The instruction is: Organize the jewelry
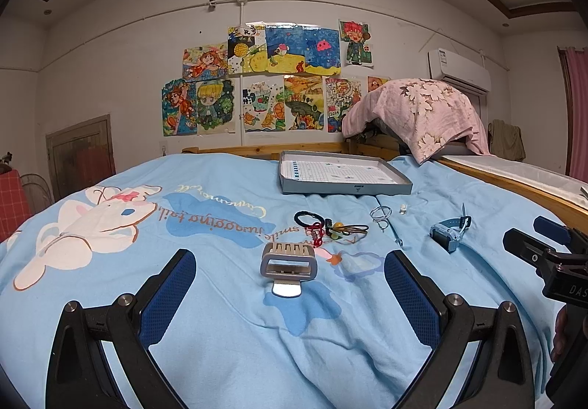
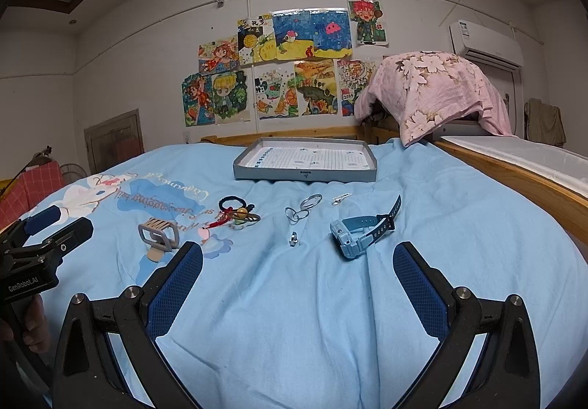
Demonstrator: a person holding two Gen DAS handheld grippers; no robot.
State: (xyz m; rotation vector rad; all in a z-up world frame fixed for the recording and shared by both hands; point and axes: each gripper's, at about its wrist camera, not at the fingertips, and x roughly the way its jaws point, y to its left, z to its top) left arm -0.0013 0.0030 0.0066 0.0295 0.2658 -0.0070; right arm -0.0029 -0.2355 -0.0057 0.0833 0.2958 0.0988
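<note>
On the blue bedsheet lie a grey hair claw clip (image 1: 288, 259) (image 2: 159, 235), a pile of black and beaded hair ties (image 1: 327, 225) (image 2: 239, 212), silver rings (image 1: 381, 214) (image 2: 303, 208), a small silver clip (image 1: 404, 207) (image 2: 340, 198), a small silver ring (image 2: 293, 239) and a blue watch (image 1: 450, 230) (image 2: 362, 232). A shallow grey tray (image 1: 345, 185) (image 2: 305, 173) sits behind them. My left gripper (image 1: 290, 284) is open and empty, just before the claw clip. My right gripper (image 2: 297, 273) is open and empty, before the watch and rings.
A wooden bed rail (image 2: 514, 181) runs along the right. A pink floral cloth (image 2: 433, 93) covers something at the far right corner. Drawings hang on the wall (image 1: 264, 78). Each gripper shows at the edge of the other's view (image 1: 544, 254) (image 2: 40, 243).
</note>
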